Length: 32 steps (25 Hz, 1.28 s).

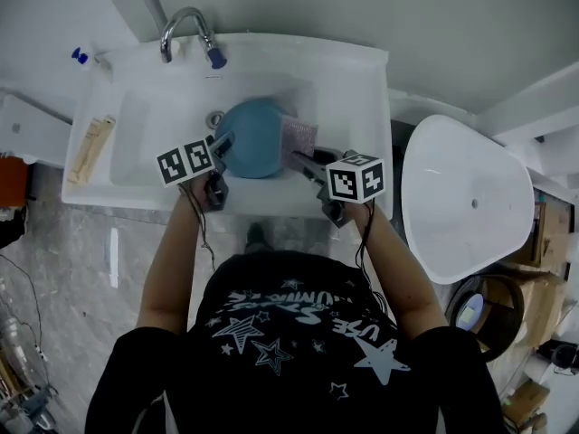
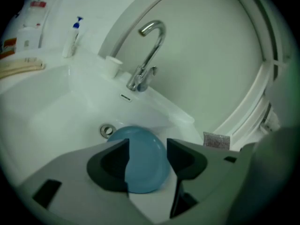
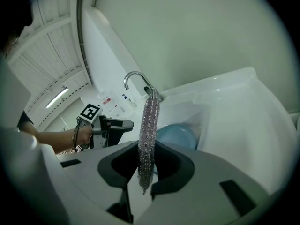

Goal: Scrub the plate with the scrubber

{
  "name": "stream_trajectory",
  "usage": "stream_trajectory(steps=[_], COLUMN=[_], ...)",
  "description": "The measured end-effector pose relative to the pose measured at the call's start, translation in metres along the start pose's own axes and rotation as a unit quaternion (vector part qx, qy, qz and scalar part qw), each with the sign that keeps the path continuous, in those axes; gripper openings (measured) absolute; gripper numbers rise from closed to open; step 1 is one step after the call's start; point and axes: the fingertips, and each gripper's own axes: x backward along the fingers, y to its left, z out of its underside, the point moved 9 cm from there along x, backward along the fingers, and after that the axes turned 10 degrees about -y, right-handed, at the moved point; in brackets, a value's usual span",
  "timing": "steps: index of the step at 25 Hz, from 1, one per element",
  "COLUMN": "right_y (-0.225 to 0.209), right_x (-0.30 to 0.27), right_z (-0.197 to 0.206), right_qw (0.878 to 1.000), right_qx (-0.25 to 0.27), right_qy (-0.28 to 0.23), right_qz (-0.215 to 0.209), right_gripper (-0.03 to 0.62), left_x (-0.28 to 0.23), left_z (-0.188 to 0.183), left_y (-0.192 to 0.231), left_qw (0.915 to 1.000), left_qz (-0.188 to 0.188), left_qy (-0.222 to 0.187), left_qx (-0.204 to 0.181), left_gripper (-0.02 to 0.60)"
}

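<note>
A blue plate (image 1: 251, 138) rests in the white sink basin (image 1: 154, 143), free of both grippers. My left gripper (image 1: 224, 145) hovers at the plate's left edge, open and holding nothing; in the left gripper view the plate (image 2: 140, 165) shows below, between the spread jaws of that gripper (image 2: 147, 144). My right gripper (image 1: 298, 157) is shut on a silvery mesh scrubber (image 1: 297, 136) at the plate's right side. The right gripper view shows the scrubber (image 3: 149, 125) edge-on, pinched in that gripper (image 3: 149, 146), with the plate (image 3: 177, 136) behind and the left gripper (image 3: 115, 124) to the left.
A chrome faucet (image 1: 185, 30) stands at the back of the sink and the drain (image 2: 107, 131) lies beside the plate. A wooden brush (image 1: 90, 147) lies on the sink's left ledge. A white toilet lid (image 1: 466, 197) is close at the right, with a bin (image 1: 484, 315) below it.
</note>
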Motion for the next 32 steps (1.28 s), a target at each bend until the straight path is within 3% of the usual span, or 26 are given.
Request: stream_trajectory(steps=[6, 8, 11, 13, 16, 20, 25, 32], right_y=[0.009, 0.013, 0.022, 0.028, 0.039, 0.054, 0.069, 0.094], right_x=[0.015, 0.023, 0.04, 0.052, 0.067, 0.093, 0.127, 0.152], right_z=[-0.009, -0.009, -0.006, -0.002, 0.008, 0.028, 0.057, 0.091], right_qw=[0.998, 0.997, 0.994, 0.992, 0.989, 0.987, 0.981, 0.973], right_qx=[0.031, 0.045, 0.072, 0.094, 0.103, 0.101, 0.125, 0.171], right_qy=[-0.007, -0.006, -0.006, -0.008, -0.018, -0.013, 0.001, 0.001], right_qz=[-0.049, -0.06, -0.078, -0.085, -0.1, -0.126, -0.151, -0.158], right_gripper=[0.087, 0.087, 0.086, 0.087, 0.087, 0.087, 0.086, 0.086], left_x=[0.042, 0.058, 0.081, 0.097, 0.123, 0.153, 0.191, 0.234], left_z=[0.003, 0.007, 0.021, 0.034, 0.054, 0.086, 0.131, 0.192], left_y=[-0.056, -0.074, -0.102, -0.12, -0.137, -0.153, -0.177, -0.186], left_qw=[0.9916, 0.982, 0.9599, 0.947, 0.9391, 0.9409, 0.9338, 0.9403], left_qz=[0.001, -0.012, -0.03, -0.033, -0.038, -0.049, -0.079, -0.109], left_qy=[-0.086, -0.119, -0.158, -0.181, -0.207, -0.221, -0.238, -0.222], left_qx=[-0.097, -0.146, -0.23, -0.263, -0.272, -0.252, -0.255, -0.234], left_gripper=[0.244, 0.244, 0.244, 0.244, 0.238, 0.18, 0.08, 0.043])
